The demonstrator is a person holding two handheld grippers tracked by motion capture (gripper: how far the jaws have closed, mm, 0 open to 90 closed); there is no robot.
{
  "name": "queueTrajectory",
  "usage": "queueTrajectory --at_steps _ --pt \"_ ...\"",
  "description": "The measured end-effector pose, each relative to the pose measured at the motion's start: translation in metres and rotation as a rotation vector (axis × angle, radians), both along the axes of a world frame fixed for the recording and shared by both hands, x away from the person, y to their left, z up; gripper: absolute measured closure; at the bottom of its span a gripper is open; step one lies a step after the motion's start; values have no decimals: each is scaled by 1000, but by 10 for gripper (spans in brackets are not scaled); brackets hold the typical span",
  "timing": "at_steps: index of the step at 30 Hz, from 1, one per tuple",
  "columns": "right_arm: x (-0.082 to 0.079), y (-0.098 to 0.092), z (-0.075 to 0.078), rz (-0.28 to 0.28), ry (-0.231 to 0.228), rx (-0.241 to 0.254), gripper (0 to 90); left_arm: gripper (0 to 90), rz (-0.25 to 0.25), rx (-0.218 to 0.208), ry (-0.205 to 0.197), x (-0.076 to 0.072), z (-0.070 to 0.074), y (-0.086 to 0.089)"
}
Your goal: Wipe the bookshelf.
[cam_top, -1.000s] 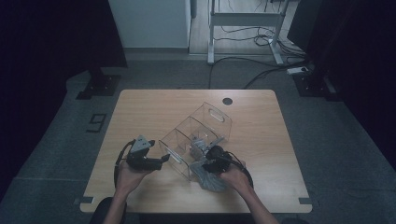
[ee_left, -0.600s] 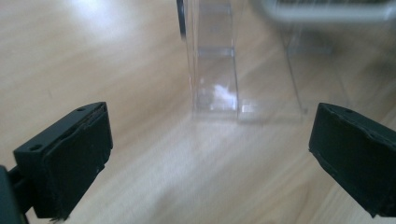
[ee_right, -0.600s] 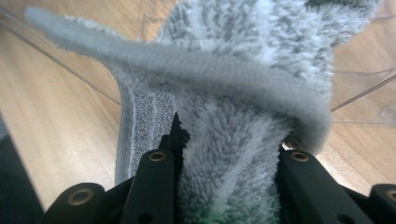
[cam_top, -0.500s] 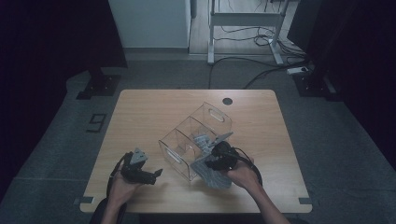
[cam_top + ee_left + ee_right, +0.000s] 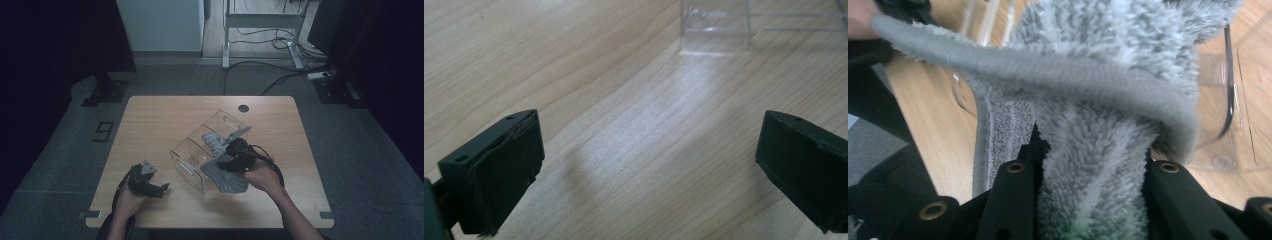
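A clear plastic bin (image 5: 189,152) with compartments sits askew in the middle of the wooden table (image 5: 165,120). My right gripper (image 5: 227,162) is at the bin's near right corner, shut on a fluffy grey cloth (image 5: 227,181) that hangs below it. In the right gripper view the cloth (image 5: 1108,60) is pinched between the jaws of my right gripper (image 5: 1088,170), with the bin wall (image 5: 1228,100) behind. More grey cloth (image 5: 212,140) shows inside the bin. My left gripper (image 5: 161,189) lies low near the front left. Its jaws have just been opening, and my left gripper (image 5: 649,170) has bare wood between them.
The bin's corner (image 5: 719,20) is a short way ahead of the left jaws. A round cable hole (image 5: 243,108) sits at the table's back edge. A desk frame (image 5: 260,30) and cables (image 5: 280,75) are on the floor beyond the table.
The left hand has drawn back from the bin toward the front left and sunk to the table, jaws wider. The right gripper has risen, lifting the grey cloth out over the bin's corner.
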State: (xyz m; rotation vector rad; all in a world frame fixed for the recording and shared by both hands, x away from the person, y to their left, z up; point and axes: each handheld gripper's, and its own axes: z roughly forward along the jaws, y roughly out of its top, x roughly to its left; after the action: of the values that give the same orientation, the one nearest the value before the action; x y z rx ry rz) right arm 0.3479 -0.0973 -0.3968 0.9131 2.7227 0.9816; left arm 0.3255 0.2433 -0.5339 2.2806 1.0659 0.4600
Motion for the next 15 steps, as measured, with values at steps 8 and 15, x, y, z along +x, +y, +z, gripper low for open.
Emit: queueTrajectory --at_steps 8,15 --pt "9 24 25 40 1 2 661 0 6 -13 73 5 -7 4" --pt "19 54 43 81 9 -3 661 0 6 -43 56 6 -10 9"
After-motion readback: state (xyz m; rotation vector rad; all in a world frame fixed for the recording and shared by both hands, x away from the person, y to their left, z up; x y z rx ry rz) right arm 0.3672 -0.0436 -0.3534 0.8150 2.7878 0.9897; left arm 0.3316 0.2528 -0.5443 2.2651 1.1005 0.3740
